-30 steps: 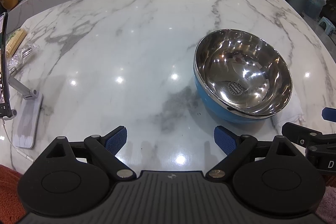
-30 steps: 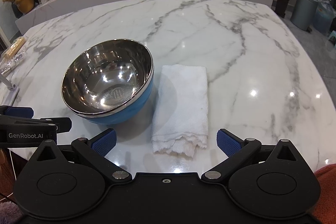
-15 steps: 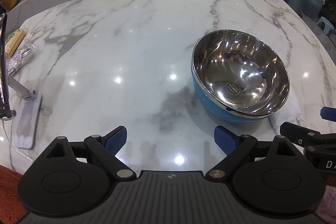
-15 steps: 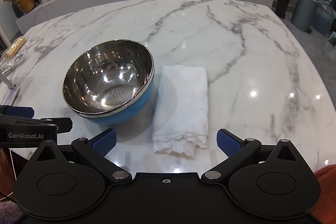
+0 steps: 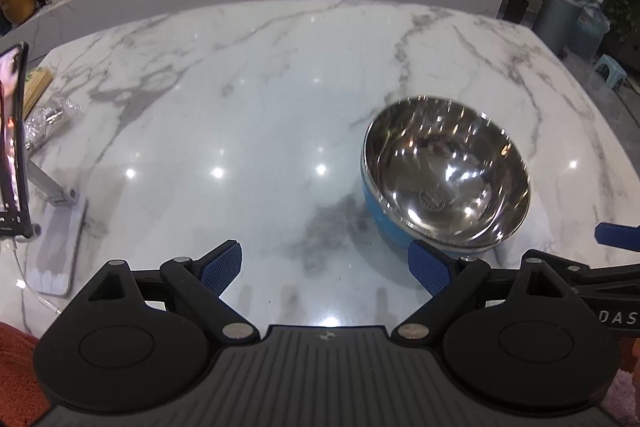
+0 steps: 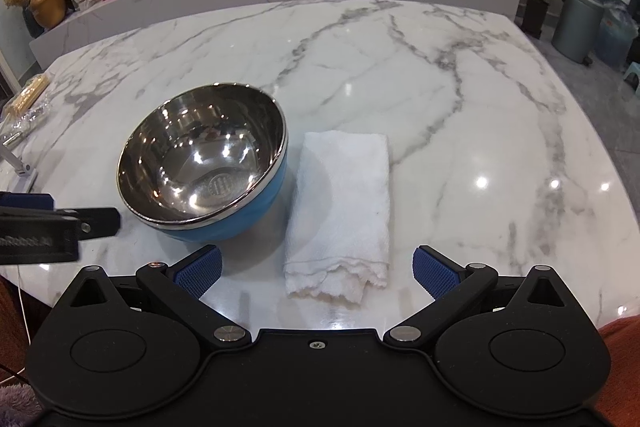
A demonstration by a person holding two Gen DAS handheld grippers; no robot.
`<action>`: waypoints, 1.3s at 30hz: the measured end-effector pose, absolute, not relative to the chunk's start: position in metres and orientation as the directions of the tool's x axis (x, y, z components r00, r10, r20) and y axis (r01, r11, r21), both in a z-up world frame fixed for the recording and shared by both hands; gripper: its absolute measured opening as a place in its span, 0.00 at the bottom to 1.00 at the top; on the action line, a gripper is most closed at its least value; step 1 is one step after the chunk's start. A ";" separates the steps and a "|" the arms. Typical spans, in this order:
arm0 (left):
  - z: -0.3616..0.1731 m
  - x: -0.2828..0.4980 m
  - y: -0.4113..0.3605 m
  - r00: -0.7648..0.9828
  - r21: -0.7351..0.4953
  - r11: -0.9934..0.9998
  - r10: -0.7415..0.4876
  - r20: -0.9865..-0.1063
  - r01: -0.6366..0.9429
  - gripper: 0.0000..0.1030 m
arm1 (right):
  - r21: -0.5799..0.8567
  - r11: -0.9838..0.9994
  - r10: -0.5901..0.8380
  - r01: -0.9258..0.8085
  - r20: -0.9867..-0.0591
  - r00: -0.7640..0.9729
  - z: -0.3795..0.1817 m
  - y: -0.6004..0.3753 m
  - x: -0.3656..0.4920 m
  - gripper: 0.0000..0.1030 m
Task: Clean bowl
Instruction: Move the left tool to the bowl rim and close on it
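Your left gripper (image 5: 325, 269) was wide open, nothing between the pads, held low over the marble table (image 5: 248, 115). The bowl (image 5: 444, 183), steel inside and blue outside, sat upright ahead and to the right of it, its near wall just past the right fingertip (image 5: 427, 266); can't tell if they touched. Bowl was slightly blurred in that view.

Your right gripper (image 6: 316, 269) was equally spread and held nothing. The folded white cloth (image 6: 340, 211) lay flat on the table straight ahead of it, its frayed near edge sitting between the two fingers but clear of both pads. From this side the bowl (image 6: 204, 163) was ahead-left, just beside the cloth, near the left fingertip (image 6: 199, 269).

Off to the far left of your left gripper, a phone on a stand (image 5: 14, 147) stood at the table edge, a clear plastic bag (image 5: 48, 119) beyond it.
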State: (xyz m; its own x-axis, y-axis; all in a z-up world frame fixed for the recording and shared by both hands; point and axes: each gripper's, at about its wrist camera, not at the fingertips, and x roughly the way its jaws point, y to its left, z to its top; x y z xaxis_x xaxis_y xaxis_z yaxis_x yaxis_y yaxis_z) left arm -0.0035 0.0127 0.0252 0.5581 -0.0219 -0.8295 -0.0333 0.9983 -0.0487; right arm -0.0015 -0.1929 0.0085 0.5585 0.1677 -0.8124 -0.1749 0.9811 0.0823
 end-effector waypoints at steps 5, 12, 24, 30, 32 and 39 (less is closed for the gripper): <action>0.036 0.005 0.016 0.580 -0.076 0.996 -0.041 -0.813 -0.037 0.87 | 0.078 0.983 0.161 -0.167 -0.804 0.572 0.014 -0.201 0.003 0.99; 0.037 0.024 0.019 0.560 -0.127 0.991 -0.084 -0.824 -0.038 0.48 | 0.084 0.983 0.166 -0.166 -0.797 0.581 0.017 -0.211 0.010 0.98; 0.033 0.039 0.014 0.621 -0.172 0.985 -0.150 -0.769 0.024 0.42 | 0.103 0.975 0.198 -0.196 -0.804 0.561 0.005 -0.217 0.027 0.92; 0.027 0.049 -0.004 0.583 -0.111 0.992 -0.126 -0.803 0.061 0.42 | 0.108 0.971 0.211 -0.214 -0.808 0.550 -0.001 -0.219 0.035 0.82; 0.023 0.052 -0.005 0.568 -0.113 0.993 -0.116 -0.815 0.041 0.42 | 0.110 0.969 0.216 -0.220 -0.809 0.547 -0.003 -0.219 0.037 0.81; 0.009 0.060 -0.002 0.509 -0.153 0.988 -0.138 -0.850 0.012 0.42 | 0.109 0.959 0.236 -0.262 -0.818 0.525 -0.014 -0.215 0.047 0.75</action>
State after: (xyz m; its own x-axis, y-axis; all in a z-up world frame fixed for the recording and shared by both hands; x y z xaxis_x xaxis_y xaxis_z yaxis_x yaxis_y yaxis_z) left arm 0.0601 -0.0020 0.0087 0.5089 -0.1378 -0.8497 0.0121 0.9882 -0.1530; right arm 0.0467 -0.2152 -0.0142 0.5246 0.2363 -0.8179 -0.2624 0.9588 0.1088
